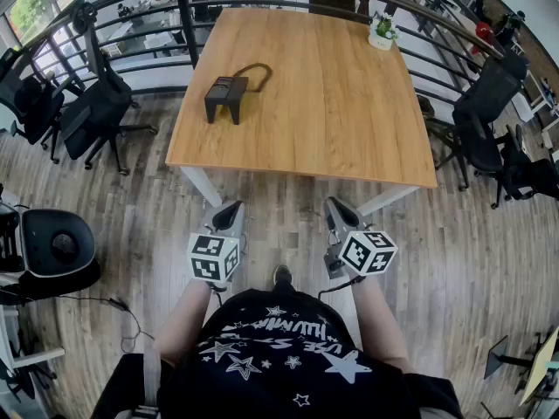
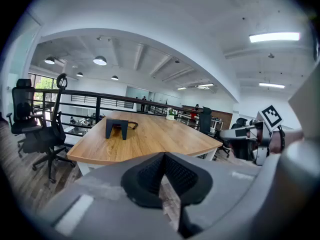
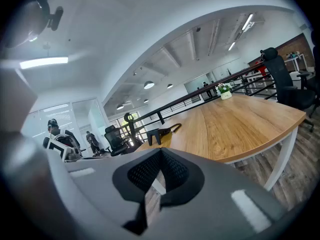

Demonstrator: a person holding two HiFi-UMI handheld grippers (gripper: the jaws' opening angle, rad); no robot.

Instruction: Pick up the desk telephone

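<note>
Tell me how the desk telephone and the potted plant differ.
The desk telephone is dark and blocky; the potted plant is green in a white pot. The telephone sits near the left edge of the table, the plant at its far right corner. Both rest on that table.

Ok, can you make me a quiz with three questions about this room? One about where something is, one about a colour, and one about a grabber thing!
1. Where is the telephone?
A. on the floor
B. on the table
C. on a chair

2. What colour is the telephone?
A. black
B. red
C. yellow

3. How are the jaws of the left gripper?
A. wide open
B. shut on the telephone
C. shut, with nothing in them

Answers:
1 B: it stands on the wooden top, towards the left side.
2 A: it looks dark all over.
3 C: the pads meet, and the telephone is far off on the table.
</note>
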